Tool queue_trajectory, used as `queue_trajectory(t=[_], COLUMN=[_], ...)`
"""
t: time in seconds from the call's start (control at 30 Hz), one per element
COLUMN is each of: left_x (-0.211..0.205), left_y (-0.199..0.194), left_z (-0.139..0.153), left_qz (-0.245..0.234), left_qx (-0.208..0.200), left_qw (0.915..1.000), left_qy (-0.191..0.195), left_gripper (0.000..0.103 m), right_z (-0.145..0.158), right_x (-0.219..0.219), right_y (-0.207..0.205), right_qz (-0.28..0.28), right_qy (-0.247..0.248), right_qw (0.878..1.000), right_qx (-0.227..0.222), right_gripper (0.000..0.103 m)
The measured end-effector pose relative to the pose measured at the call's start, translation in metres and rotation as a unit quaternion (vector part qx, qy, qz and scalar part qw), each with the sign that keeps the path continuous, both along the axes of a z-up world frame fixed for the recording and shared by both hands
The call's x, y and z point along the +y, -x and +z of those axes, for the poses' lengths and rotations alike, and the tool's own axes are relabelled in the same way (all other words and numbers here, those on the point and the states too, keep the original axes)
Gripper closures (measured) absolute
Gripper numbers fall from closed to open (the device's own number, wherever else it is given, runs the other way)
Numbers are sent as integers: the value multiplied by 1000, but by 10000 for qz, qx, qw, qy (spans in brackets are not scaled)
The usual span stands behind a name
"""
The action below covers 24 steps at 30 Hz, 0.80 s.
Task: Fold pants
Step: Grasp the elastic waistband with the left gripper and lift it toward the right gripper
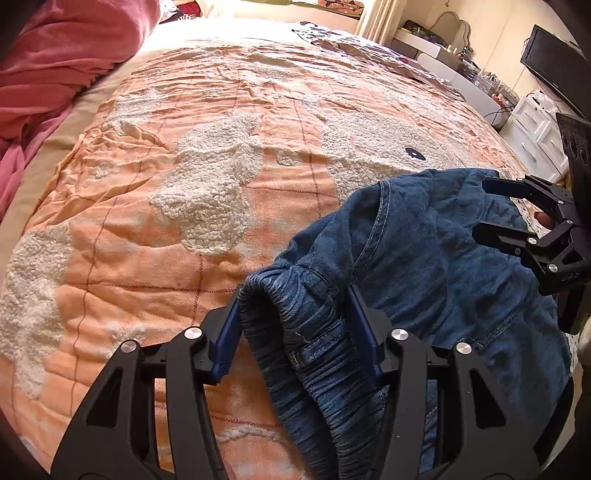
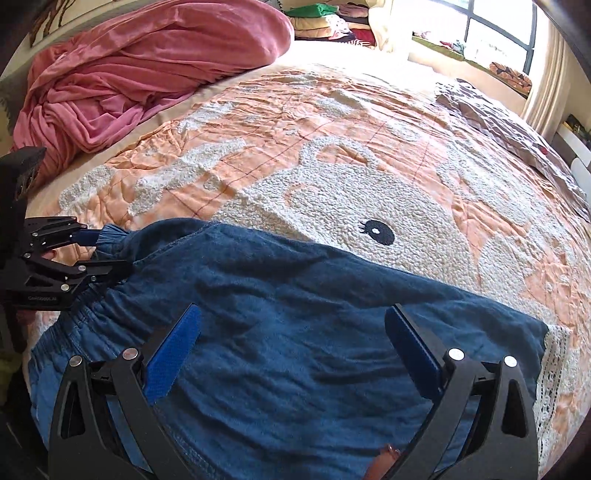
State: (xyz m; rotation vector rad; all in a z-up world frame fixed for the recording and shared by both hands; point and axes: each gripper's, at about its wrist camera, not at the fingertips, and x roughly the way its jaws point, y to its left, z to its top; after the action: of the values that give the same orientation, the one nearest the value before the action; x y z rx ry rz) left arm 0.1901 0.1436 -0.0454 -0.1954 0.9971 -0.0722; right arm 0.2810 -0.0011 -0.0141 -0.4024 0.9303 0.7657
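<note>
Blue denim pants (image 2: 295,325) with an elastic waistband (image 1: 295,332) lie on the orange bedspread (image 1: 184,147). In the left wrist view my left gripper (image 1: 295,325) has the bunched waistband between its blue pads and is shut on it. It shows at the left edge of the right wrist view (image 2: 107,254), clamped on the waistband corner. My right gripper (image 2: 293,354) is open, its pads wide apart over the pants' fabric, holding nothing. It also shows at the right of the left wrist view (image 1: 487,210), open above the denim.
A pink blanket (image 2: 147,74) is heaped at the bed's far left. A grey quilt (image 2: 509,125) lies at the far right. White drawers (image 1: 535,125) and a dark monitor (image 1: 554,62) stand beyond the bed's right side. A window (image 2: 491,33) is behind.
</note>
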Motion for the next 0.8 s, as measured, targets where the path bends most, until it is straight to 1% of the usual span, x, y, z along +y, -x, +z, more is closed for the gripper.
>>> queue_trajectory(t=[0.03,0.07,0.17,0.2,0.3,0.37,0.43,0.47,0.5,0.53,0.6,0.63,0.67,0.73,0.8], left_x=[2,4,11,12,9,6,4,2,2,0,-2,-4,-5,-1,2], left_y=[-1,-2,-1,1,5,9,13,17,19,21,24,26,26,25,25], left_z=[0,0,0,2,9,15,21,26,28,31,34,34,33,31,31], left_qz=[5,15,15,-8,-86,-132,-213,-242,-279,-324,-403,-410,-404,-339,-302], left_qx=[-19,-44,-93,-139,-311,-459,-611,-716,-779,-855,-922,-938,-925,-873,-903], left_qw=[10000,9998,9987,9983,9979,9978,9971,9965,9960,9953,9945,9945,9948,9955,9953], left_qy=[57,199,502,563,562,461,390,350,333,320,275,208,156,169,152], left_gripper=[74,81,89,90,91,92,92,92,92,92,93,93,93,93,93], right_z=[0,-2,-7,-8,-9,-10,-13,-15,-17,-19,-20,-18,-15,-8,2], right_x=[3,6,17,22,39,52,63,68,72,76,80,79,78,71,61], right_y=[-2,-5,-16,-21,-31,-36,-39,-38,-37,-34,-27,-21,-16,-8,3], right_qz=[102,216,599,732,1243,1637,1983,2152,2333,2548,2811,2897,2917,2760,2535], right_qy=[-11,21,247,327,503,623,743,812,864,909,869,823,764,661,559], right_qw=[9999,9998,9979,9968,9910,9845,9773,9732,9685,9625,9551,9529,9530,9588,9656], right_qx=[27,48,25,-6,-39,-47,56,26,77,201,349,343,282,98,-145], right_gripper=[4,4,4,4,4,4,7,13,31,41,73,80,94,96,96])
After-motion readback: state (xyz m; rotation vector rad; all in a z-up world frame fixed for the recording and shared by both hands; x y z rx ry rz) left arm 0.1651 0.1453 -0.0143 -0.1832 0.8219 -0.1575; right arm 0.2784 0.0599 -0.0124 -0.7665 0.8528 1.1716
